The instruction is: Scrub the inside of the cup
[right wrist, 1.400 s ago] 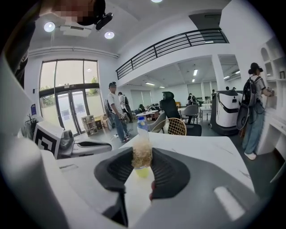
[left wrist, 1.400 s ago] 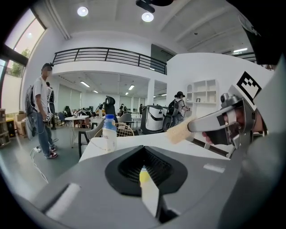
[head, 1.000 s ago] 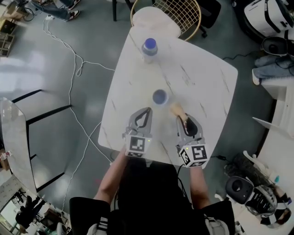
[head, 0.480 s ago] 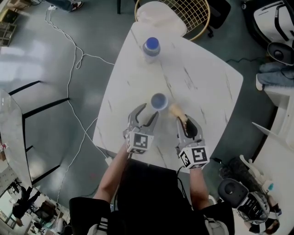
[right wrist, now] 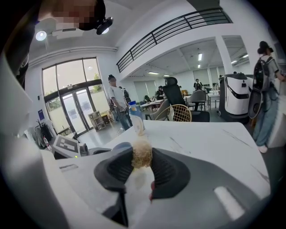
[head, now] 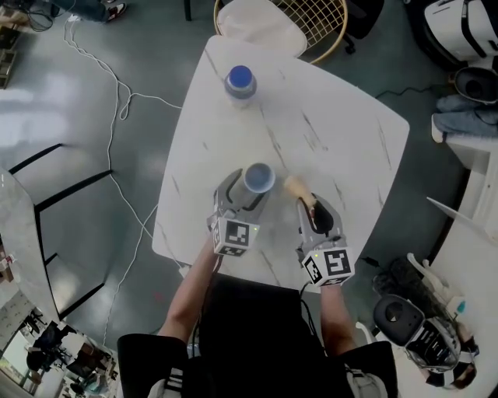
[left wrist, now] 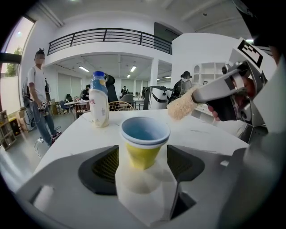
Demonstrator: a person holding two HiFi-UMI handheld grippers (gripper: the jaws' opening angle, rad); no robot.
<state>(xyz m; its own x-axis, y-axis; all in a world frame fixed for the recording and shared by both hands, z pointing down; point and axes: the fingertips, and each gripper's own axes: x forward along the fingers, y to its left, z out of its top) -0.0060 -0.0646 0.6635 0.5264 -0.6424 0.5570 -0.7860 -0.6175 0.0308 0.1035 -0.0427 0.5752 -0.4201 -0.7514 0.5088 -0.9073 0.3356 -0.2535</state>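
Note:
A yellow cup (head: 259, 178) with a blue inside stands upright on the white marble table (head: 334, 140). My left gripper (head: 245, 194) is open and its jaws have just been opening. The cup (left wrist: 144, 141) stands between the two pads, with a gap on each side. My right gripper (head: 313, 206) is shut on a brush handle. The brush's tan bristle head (head: 296, 186) sticks out past the jaws, just right of the cup. In the left gripper view the bristle head (left wrist: 182, 106) hangs above and right of the cup's rim. In the right gripper view it (right wrist: 142, 154) shows between the pads.
A white bottle with a blue cap (head: 240, 82) stands at the table's far side, also in the left gripper view (left wrist: 99, 106). A wire chair (head: 303, 19) sits behind the table. A white cable (head: 117, 93) trails on the floor at the left. People stand in the background.
My left gripper has moved forward to the cup and its jaws have gone from shut to wide, so the cup now stands between them. The right gripper with the brush has shifted only slightly.

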